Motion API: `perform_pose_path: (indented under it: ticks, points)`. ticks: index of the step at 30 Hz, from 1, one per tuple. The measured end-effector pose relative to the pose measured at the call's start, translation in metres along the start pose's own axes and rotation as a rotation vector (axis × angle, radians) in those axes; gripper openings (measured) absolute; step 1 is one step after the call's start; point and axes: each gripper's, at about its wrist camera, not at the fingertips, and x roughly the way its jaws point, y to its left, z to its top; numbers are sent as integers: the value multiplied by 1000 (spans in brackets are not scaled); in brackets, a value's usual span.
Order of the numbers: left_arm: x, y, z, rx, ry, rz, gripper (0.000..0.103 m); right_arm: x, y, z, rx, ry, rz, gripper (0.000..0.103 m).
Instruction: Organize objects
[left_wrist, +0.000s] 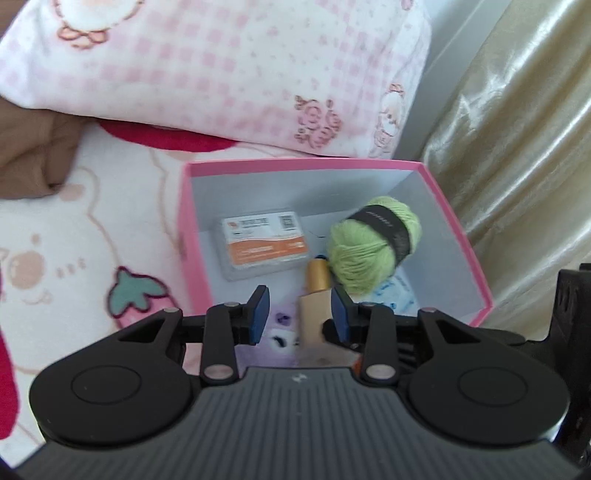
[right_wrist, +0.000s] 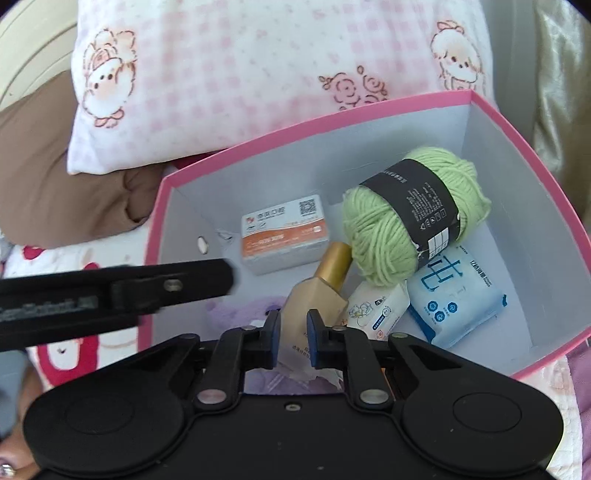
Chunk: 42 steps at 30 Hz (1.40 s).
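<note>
A pink box (left_wrist: 295, 162) (right_wrist: 332, 118) with white walls stands open on the bed. Inside it a gold-capped bottle (left_wrist: 314, 291) (right_wrist: 325, 280) lies tilted, cap toward the far wall. My right gripper (right_wrist: 294, 332) is shut on the bottle's beige body, a pad on each side. In the left wrist view my left gripper (left_wrist: 300, 314) hangs over the near edge of the box, open, with the bottle showing between its pads and only close to the right one. The left gripper's dark arm (right_wrist: 110, 291) crosses the right wrist view from the left.
Also in the box: a green yarn ball (right_wrist: 406, 221), an orange-and-white case (right_wrist: 284, 232), a blue wipes pack (right_wrist: 458, 295), a small white tissue pack (right_wrist: 376, 306) and a purple plush (right_wrist: 240, 306). A pink checked pillow (left_wrist: 221, 74) lies behind, a gold curtain (left_wrist: 517, 147) at the right.
</note>
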Motion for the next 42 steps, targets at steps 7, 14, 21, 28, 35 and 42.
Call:
perform_pose_path:
  ticks: [7, 14, 21, 28, 35, 42]
  points:
    - [-21, 16, -9, -33, 14, -42, 36, 1, 3, -17, -4, -16, -43, 20]
    - [-59, 6, -21, 58, 18, 20, 41, -61, 23, -46, -107, -134, -49, 22]
    - [-101, 12, -36, 72, 37, 69, 47, -108, 37, -51, -117, -164, -19, 26]
    - [-145, 19, -54, 77, 29, 131, 54, -151, 60, -54, -164, -205, -15, 31]
    - [-185, 26, -74, 75, -25, 227, 62, -178, 79, -66, -199, -234, -13, 41]
    - [-211, 25, -90, 87, -76, 254, 67, -183, 96, -81, -246, -222, -13, 49]
